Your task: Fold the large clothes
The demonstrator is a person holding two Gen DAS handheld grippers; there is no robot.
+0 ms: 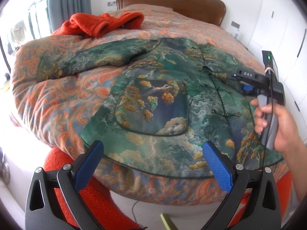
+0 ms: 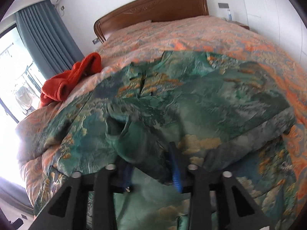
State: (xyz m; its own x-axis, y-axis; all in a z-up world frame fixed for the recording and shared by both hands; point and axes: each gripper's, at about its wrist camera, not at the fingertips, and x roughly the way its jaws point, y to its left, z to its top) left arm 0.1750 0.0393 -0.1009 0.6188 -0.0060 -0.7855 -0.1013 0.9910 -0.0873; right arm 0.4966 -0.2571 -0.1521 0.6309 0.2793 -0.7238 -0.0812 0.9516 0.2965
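Observation:
A green jacket (image 1: 163, 80) with a landscape print, knot buttons and a patch pocket lies spread face up on the bed. My left gripper (image 1: 153, 153) is open and empty, just above the jacket's near hem. My right gripper (image 2: 151, 163) is shut on a fold of the jacket's (image 2: 191, 103) cloth and lifts it, with the sleeve lying across the body. In the left wrist view the right gripper (image 1: 247, 84) sits over the jacket's right side, held by a hand.
The bed has an orange paisley quilt (image 1: 57, 99) and a wooden headboard (image 1: 172, 2). A red fleece garment (image 1: 103, 24) lies at the far left of the bed. More red fabric (image 1: 57, 164) hangs below the near edge. Curtains and a window are on the left.

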